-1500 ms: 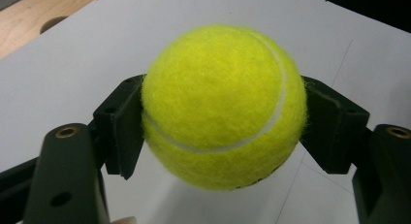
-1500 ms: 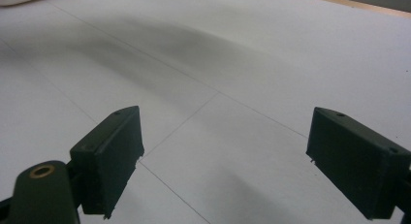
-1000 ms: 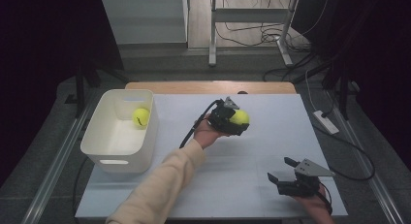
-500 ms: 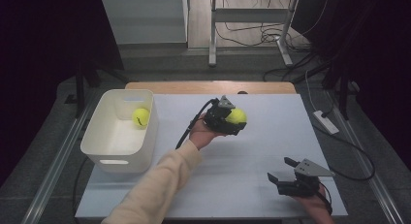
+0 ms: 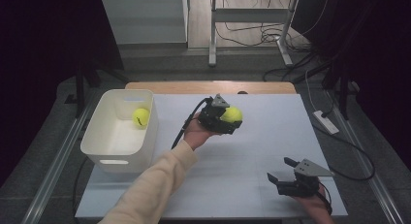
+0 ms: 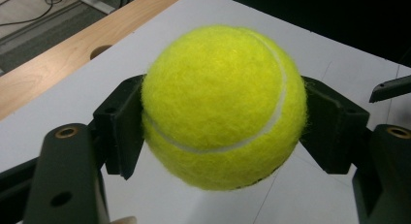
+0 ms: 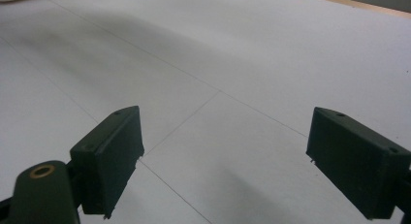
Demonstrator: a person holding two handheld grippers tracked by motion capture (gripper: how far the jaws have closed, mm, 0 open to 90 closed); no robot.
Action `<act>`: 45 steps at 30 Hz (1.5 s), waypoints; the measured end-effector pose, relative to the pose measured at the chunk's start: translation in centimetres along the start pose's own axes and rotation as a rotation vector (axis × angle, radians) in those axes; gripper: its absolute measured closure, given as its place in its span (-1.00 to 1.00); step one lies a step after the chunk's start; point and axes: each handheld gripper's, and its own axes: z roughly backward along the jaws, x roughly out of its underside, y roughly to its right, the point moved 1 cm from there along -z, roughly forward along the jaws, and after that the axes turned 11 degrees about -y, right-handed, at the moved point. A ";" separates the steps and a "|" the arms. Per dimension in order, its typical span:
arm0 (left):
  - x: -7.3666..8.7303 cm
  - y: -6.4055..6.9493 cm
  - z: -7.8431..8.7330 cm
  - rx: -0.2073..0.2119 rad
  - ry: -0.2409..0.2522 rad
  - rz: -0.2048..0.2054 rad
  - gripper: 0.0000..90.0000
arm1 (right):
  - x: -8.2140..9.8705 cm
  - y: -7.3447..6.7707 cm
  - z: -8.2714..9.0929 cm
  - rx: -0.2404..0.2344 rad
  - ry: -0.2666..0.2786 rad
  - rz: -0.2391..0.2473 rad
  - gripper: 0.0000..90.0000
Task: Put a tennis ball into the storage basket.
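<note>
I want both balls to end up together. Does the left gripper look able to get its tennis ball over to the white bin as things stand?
Probably yes. The left gripper grips the tennis ball above the table, and nothing stands between it and the open-topped white bin beside it, where another tennis ball lies.

A yellow-green tennis ball (image 6: 223,107) with a white seam, black claw pads (image 6: 121,127), white bin (image 5: 114,151), pale grey bench (image 5: 242,151).
</note>
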 end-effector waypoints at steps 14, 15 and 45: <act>0.8 -0.6 1.4 -0.015 0.023 0.016 -0.41 | 0.0 0.0 0.0 0.002 -0.003 0.003 -0.72; 0.8 -0.6 1.5 -0.016 0.025 0.016 -0.41 | 0.0 0.0 0.0 0.002 -0.003 0.003 -0.71; 1.6 -1.2 4.7 -0.052 0.063 0.017 -0.41 | -0.1 -0.1 0.1 0.005 0.002 0.003 -0.71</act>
